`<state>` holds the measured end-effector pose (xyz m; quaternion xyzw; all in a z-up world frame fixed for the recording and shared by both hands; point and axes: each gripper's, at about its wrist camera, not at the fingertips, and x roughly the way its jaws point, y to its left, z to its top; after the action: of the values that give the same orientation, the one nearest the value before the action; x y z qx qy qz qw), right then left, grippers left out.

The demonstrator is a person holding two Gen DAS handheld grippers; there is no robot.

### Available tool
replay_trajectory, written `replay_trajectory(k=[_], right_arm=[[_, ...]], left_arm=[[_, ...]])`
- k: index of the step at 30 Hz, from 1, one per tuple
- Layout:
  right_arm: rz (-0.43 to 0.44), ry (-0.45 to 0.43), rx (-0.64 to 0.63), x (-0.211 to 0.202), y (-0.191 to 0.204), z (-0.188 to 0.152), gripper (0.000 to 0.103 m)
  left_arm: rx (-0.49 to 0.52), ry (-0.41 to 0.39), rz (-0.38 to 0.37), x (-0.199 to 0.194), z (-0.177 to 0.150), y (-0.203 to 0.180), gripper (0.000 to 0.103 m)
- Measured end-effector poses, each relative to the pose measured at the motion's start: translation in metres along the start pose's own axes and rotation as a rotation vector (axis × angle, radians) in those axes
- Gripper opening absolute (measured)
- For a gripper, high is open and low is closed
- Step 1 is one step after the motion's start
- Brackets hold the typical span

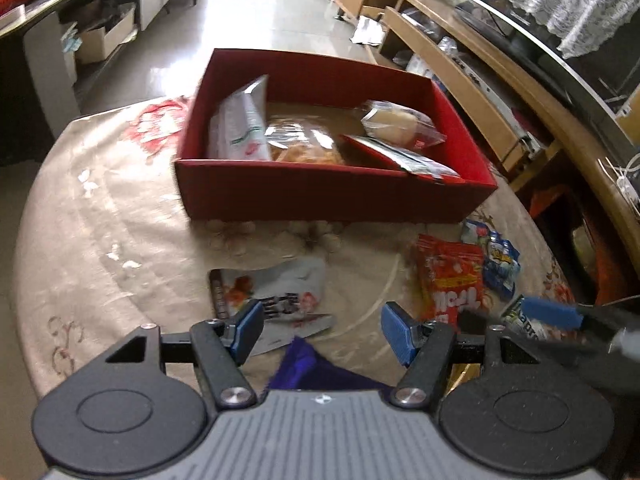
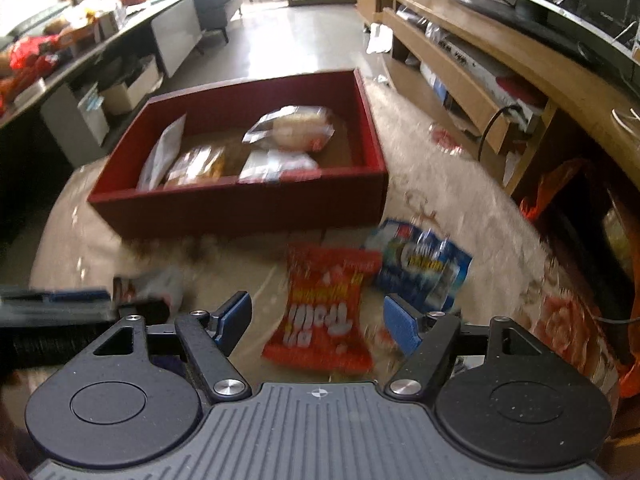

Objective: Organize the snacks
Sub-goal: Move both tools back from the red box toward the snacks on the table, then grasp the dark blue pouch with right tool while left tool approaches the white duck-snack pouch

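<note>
Right wrist view: red snack bag [image 2: 324,308] lies on the tabletop [image 2: 460,208], seemingly just beyond the right gripper [image 2: 318,322], jaws apart, empty.

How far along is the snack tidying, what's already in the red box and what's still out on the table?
Done: four packets lie inside the red box, among them a white pouch and a wrapped bun.
In hand: nothing. The left gripper and right gripper are both open and empty above the table.
Left: the grey-and-white packet, the red gummy bag and the blue packet.
</note>
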<state>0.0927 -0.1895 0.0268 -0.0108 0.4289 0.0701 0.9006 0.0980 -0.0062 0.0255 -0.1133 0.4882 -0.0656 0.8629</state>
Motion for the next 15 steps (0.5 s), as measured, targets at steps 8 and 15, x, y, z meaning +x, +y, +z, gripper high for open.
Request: replay_trajectory(k=[8,15], right_arm=[[0.075,0.089,-0.158,0.011,0.04,-0.026,0.079],[0.154,0.154,-0.307,0.022,0.075,-0.037,0.079]], left_arm=[[-0.051,-0.01,0.014,-0.009,-0.003,0.025,0.066],[-0.074,-0.008,0.023,-0.01,-0.004,0.042,0.066]])
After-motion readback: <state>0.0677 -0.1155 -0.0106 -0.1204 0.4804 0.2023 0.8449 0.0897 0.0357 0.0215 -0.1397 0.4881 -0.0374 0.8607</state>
